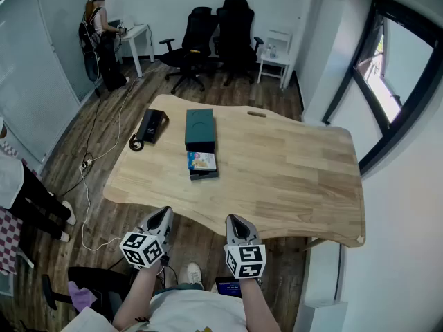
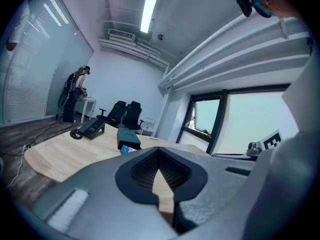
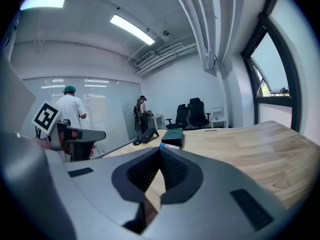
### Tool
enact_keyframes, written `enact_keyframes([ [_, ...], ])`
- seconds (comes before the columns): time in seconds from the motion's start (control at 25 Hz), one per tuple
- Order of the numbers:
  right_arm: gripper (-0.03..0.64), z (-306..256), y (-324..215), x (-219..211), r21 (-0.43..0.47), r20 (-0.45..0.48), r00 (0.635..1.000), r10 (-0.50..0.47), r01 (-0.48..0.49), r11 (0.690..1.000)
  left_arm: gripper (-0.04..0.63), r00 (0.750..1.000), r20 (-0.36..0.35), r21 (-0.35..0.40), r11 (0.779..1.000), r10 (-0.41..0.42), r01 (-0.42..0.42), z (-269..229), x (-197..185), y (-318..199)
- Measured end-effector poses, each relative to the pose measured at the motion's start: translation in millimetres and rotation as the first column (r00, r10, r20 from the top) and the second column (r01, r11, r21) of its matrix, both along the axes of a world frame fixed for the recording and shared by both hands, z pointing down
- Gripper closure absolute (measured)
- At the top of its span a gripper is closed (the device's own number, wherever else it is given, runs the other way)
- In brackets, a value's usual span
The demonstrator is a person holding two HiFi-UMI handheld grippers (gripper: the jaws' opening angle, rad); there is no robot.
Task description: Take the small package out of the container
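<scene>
A dark green box, the container [image 1: 200, 128], lies on the wooden table [image 1: 291, 178]. Its tray is pulled out toward me and holds a small colourful package [image 1: 202, 161]. My left gripper [image 1: 164, 215] and right gripper [image 1: 232, 220] hover side by side just short of the table's near edge, well away from the box. Both are shut with nothing between the jaws. The left gripper view shows the container [image 2: 128, 134] and the package [image 2: 125, 149] far beyond the left gripper [image 2: 159, 154]. In the right gripper view, the container [image 3: 174, 133] and package [image 3: 169, 145] lie ahead of the right gripper [image 3: 160, 154].
A black desk phone [image 1: 149, 126] lies left of the box. Two black office chairs [image 1: 214, 33] and a white side table [image 1: 275, 57] stand behind the table. One person [image 1: 100, 37] stands at the far left, another at the left edge [image 1: 17, 199]. A cable [image 1: 86, 185] runs across the floor.
</scene>
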State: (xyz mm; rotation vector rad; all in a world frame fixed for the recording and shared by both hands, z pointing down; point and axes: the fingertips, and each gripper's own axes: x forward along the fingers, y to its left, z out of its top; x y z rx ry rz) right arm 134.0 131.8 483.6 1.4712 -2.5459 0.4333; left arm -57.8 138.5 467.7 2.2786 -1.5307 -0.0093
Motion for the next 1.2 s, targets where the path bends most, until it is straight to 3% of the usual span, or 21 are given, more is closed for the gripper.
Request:
enact_keyframes([
  [0.52,0.614,-9,15,27,0.021,0.028,0.999,0.020,-0.021,1.000,0.594,0.999,0.016,0.013,0.999,0.034,-0.034,-6,28,13],
  [0.8,0.614,-7,15,33,0.024,0.036,0.999,0.028,-0.029,0.999,0.594,0.999,-0.036,0.019,1.000,0.008,-0.007,-9,24,16],
  [1.2,0.614,3,-21,33,0.011,0.029,0.999,0.040,-0.040,0.999,0.594,1.000,-0.017,0.005,1.000,0.024,-0.024,1,22,-26],
])
